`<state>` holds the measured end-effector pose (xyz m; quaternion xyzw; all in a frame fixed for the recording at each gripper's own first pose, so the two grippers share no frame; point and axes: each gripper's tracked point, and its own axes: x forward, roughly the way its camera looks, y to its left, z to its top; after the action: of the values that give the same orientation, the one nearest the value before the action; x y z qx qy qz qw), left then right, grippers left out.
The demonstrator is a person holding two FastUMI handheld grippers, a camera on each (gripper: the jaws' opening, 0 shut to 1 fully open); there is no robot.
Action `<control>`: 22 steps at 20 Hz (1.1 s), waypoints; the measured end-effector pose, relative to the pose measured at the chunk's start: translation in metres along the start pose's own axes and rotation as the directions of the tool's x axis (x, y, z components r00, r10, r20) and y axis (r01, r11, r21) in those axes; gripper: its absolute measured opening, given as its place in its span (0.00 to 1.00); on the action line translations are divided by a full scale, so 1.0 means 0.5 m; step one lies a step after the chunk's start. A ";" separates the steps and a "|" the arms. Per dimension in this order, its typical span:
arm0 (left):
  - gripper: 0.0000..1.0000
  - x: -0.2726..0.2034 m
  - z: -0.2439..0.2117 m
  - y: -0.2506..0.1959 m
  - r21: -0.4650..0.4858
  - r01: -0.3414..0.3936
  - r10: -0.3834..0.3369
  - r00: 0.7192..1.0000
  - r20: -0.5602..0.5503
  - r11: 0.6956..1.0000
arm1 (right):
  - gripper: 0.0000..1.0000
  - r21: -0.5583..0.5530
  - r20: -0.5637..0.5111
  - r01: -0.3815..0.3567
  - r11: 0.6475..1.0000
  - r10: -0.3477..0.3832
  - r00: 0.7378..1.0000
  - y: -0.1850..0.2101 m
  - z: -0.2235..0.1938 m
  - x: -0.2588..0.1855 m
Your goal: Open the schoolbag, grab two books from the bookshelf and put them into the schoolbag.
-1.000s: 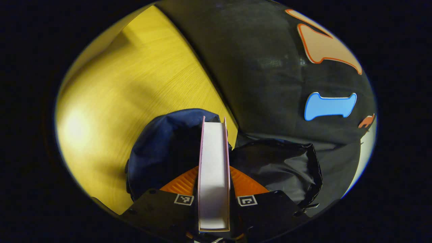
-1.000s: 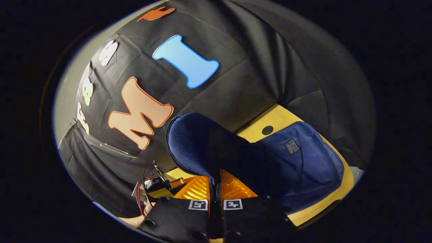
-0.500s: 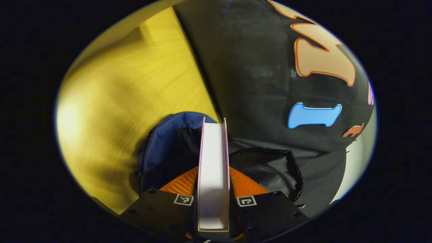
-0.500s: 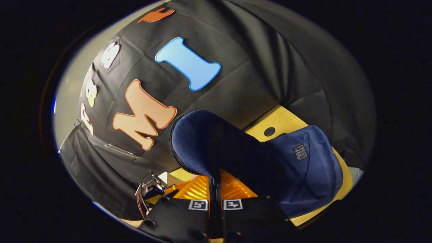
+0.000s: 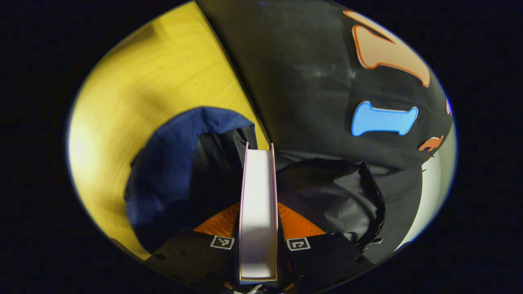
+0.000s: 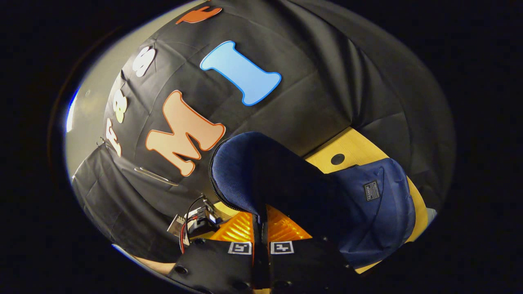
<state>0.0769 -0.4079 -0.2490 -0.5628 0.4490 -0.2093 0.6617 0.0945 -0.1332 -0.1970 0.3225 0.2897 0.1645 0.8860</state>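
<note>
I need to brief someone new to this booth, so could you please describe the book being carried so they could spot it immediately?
On the yellow wooden table lies a navy schoolbag with its dark mouth open. Just above that opening, the left gripper clamps an upright book, the one pale thing there: white page edges between thin pink covers.

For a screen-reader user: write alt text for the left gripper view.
The left claw is shut on a book with pink covers, held edge-on with its white page block facing the camera, pointing into the open mouth of a navy schoolbag with dark lining. The bag lies on a yellow wooden table, with the booth's black cloth wall behind.
</note>
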 end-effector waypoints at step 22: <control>0.92 -0.192 0.112 -0.048 0.665 -0.432 0.365 0.897 0.249 0.609 | 0.03 -0.018 -0.020 0.027 0.999 -0.028 0.999 -0.009 -0.028 0.016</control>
<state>0.0799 -0.3083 -0.1943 -0.1607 0.4183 -0.1870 0.8742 0.0926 -0.1259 -0.2120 0.3089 0.3016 0.1582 0.8880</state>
